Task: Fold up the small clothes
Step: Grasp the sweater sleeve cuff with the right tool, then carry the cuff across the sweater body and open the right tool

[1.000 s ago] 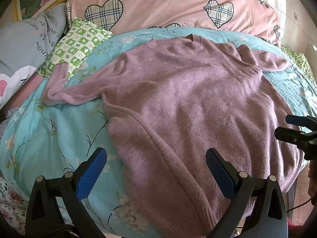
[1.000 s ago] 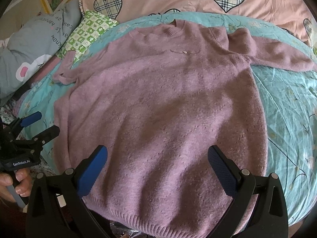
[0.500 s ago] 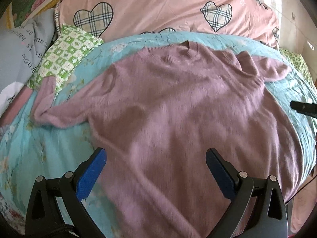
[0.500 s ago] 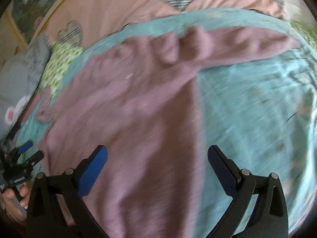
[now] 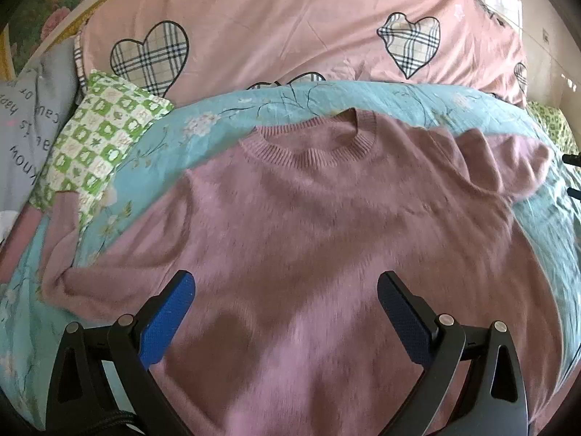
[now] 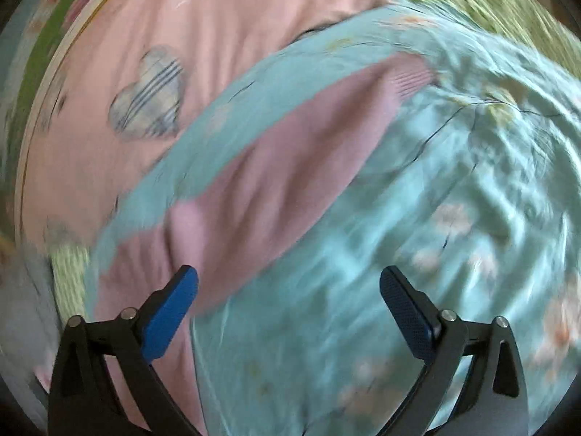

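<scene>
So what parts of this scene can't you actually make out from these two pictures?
- Sweater hem: in the left wrist view, cut off by the bottom edge and the left gripper.
- Right sleeve: in the right wrist view, motion blur smears its knit and cuff.
- Right gripper: whether it touches the blanket is unclear, blurred.
- Grey pillow lettering: left wrist view, cut off by the edge.

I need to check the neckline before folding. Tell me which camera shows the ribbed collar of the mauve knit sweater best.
The left wrist view: the mauve knit sweater lies spread flat there, its ribbed collar sharp and centred. The right wrist view is motion-blurred and shows only one sleeve on the turquoise floral bedspread, no collar.
</scene>
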